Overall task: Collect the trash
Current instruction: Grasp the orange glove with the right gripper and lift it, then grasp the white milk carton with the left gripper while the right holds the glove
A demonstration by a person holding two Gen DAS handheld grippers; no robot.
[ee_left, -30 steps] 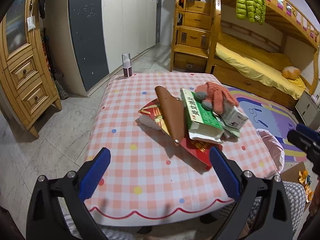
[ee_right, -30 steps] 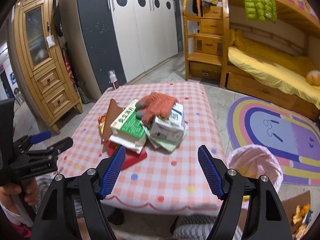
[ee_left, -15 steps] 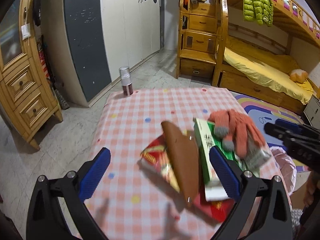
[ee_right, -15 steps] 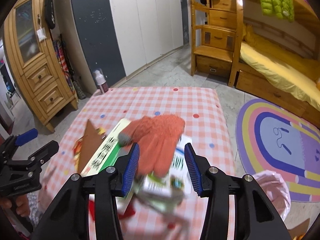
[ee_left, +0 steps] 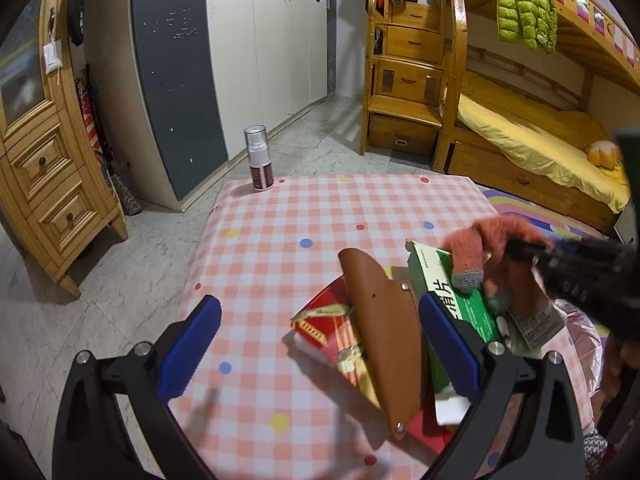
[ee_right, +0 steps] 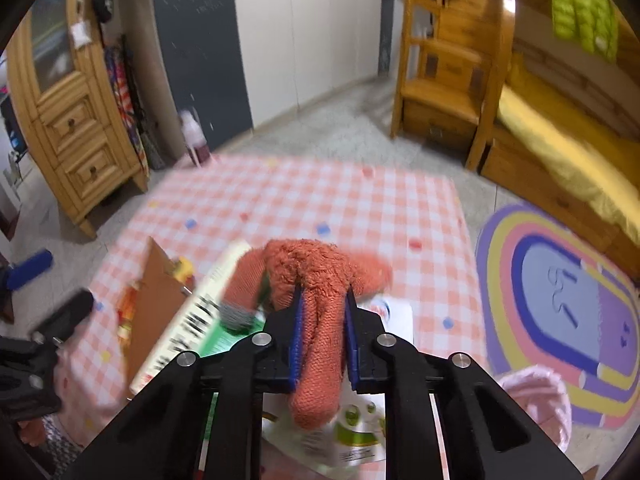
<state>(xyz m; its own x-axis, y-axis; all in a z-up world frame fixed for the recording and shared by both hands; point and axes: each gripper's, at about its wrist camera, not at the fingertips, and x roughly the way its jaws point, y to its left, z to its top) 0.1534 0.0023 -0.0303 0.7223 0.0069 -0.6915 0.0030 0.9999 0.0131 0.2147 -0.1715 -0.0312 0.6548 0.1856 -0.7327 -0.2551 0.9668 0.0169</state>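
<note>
My right tongs (ee_right: 322, 320) just squeezed onto the fuzzy orange knit glove (ee_right: 316, 280); left tongs (ee_left: 320, 348) gape empty. Glove could drag the green-and-white carton (ee_left: 456, 300) off the worktop (ee_left: 320, 208).

The right gripper (ee_right: 322, 320) had just closed on the orange glove (ee_right: 316, 280) atop the green box (ee_right: 216, 328).

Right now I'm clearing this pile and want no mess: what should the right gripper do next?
Probably lift the orange glove straight up. The right gripper has just been closing and its pads now pinch the glove, which lies on the boxes; the left gripper is open.
</note>
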